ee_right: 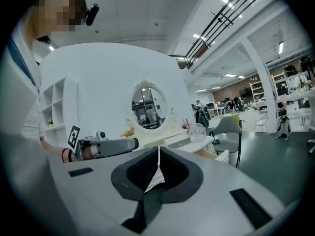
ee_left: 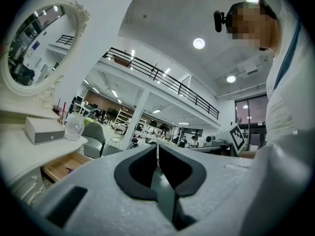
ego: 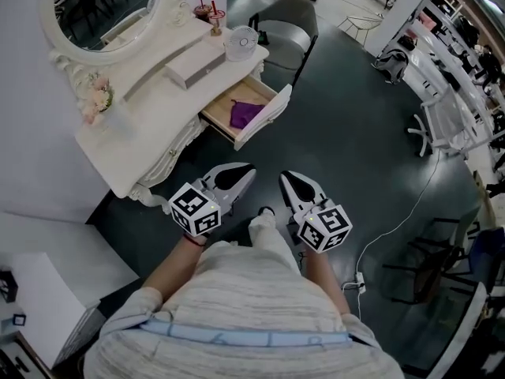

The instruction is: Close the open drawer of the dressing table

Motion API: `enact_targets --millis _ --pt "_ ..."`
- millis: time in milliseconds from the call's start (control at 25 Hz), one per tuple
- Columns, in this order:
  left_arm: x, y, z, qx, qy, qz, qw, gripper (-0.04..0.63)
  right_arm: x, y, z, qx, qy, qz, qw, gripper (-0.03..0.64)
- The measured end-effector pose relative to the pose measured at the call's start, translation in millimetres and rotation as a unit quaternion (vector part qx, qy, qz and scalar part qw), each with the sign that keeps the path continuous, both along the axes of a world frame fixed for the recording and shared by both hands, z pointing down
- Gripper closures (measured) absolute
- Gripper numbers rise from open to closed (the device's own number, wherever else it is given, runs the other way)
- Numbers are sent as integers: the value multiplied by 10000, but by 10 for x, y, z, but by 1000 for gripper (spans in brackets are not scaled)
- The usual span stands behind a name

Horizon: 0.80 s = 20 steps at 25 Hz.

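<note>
The white dressing table (ego: 118, 144) stands at the upper left under an oval mirror (ego: 102, 2). Its drawer (ego: 267, 115) is pulled out toward the room, with a purple cloth (ego: 245, 113) lying inside. The drawer also shows at the lower left of the left gripper view (ee_left: 63, 164) and right of centre in the right gripper view (ee_right: 218, 156). Both grippers hang side by side in front of the person, short of the drawer and apart from it. My left gripper (ego: 246, 173) is shut and empty, jaws meeting at the tips. My right gripper (ego: 289, 179) is likewise shut and empty.
A grey chair (ego: 288, 24) stands just beyond the drawer. On the tabletop sit a small white fan (ego: 241, 43), a white box (ego: 197, 66), a drink cup (ego: 203, 9) and flowers (ego: 98, 98). A white cable (ego: 398, 221) runs over the dark floor at right.
</note>
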State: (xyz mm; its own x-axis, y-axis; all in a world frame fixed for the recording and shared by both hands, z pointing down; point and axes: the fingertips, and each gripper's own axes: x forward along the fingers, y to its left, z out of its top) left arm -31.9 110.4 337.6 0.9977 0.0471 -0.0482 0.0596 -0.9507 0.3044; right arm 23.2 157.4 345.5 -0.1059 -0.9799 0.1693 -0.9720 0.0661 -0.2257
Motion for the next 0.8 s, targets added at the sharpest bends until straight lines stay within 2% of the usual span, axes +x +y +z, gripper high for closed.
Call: enact_targets --millis 320,800 --pt "386 -539 159 -57 -128 -480 9988 571 513 -633 169 -51 32 -440 9990 604" --pt "1542 -1298 437 -341 -478 -1166 9914 571 1756 -1501 443 -367 221 -1377 9895 604"
